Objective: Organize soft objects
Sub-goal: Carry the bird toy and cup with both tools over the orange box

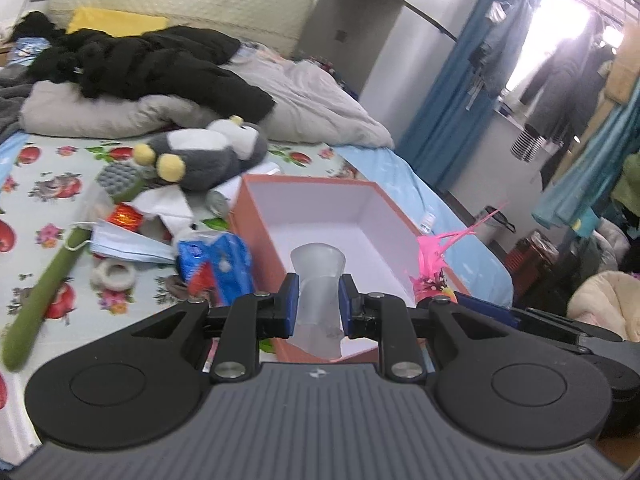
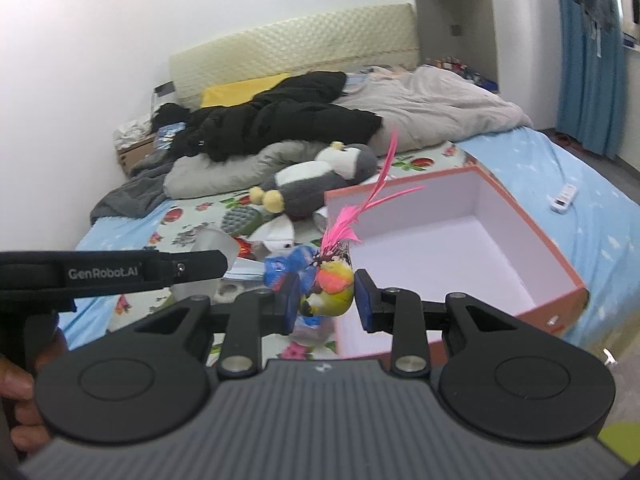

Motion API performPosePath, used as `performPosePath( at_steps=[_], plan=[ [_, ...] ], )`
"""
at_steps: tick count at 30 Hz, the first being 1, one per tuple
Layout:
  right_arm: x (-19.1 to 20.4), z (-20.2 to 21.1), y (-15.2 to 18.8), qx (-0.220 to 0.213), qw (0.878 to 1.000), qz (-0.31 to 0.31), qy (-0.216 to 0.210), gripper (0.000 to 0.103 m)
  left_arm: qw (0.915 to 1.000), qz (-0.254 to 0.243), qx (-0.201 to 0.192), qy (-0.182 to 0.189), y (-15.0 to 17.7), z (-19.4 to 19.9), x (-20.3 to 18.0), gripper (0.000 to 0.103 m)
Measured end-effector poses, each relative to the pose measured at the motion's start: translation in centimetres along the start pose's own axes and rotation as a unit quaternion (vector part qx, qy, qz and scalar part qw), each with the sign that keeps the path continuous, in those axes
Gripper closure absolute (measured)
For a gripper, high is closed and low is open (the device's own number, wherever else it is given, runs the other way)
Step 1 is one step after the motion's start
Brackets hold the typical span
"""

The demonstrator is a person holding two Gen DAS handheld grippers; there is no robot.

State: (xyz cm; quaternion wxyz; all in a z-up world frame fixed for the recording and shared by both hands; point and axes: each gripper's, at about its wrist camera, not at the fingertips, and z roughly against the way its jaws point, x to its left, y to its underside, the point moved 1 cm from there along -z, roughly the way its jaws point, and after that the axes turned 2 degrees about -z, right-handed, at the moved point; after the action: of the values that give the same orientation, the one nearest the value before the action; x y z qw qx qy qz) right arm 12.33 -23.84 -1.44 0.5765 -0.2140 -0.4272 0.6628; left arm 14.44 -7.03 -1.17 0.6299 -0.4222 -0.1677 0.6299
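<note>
Item one: a frosted translucent soft cup [image 1: 318,280], pinched at its waist by the left gripper [image 1: 318,302] and held above the near end of the orange box [image 1: 256,216]. The wall has caved in under the pads, so it is judged light, pliant and easily crushed; the waist hold is adequate with light pressure.

Item two: a feathered toy ball [image 2: 332,290], yellow and orange with pink plumes, sits between the pads of the right gripper [image 2: 326,300] beside the box's near left corner; the right pad looks barely touching. Judged very light; grasp the ball body, never the fragile feathers.

Surroundings: plush penguin [image 1: 208,156], face mask [image 1: 128,242], blue packet [image 1: 216,264] lie on the bed left of the box.
</note>
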Motion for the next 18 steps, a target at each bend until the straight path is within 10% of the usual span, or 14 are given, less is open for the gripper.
performPosePath(
  at_steps=[18],
  plan=[
    [-8.3,-6.8,-1.8,0.046,0.996,-0.025,0.067,0.07,0.9958,-0.038,0.078,0.029,-3.5,-13.2,-3.7,0.078]
  ],
)
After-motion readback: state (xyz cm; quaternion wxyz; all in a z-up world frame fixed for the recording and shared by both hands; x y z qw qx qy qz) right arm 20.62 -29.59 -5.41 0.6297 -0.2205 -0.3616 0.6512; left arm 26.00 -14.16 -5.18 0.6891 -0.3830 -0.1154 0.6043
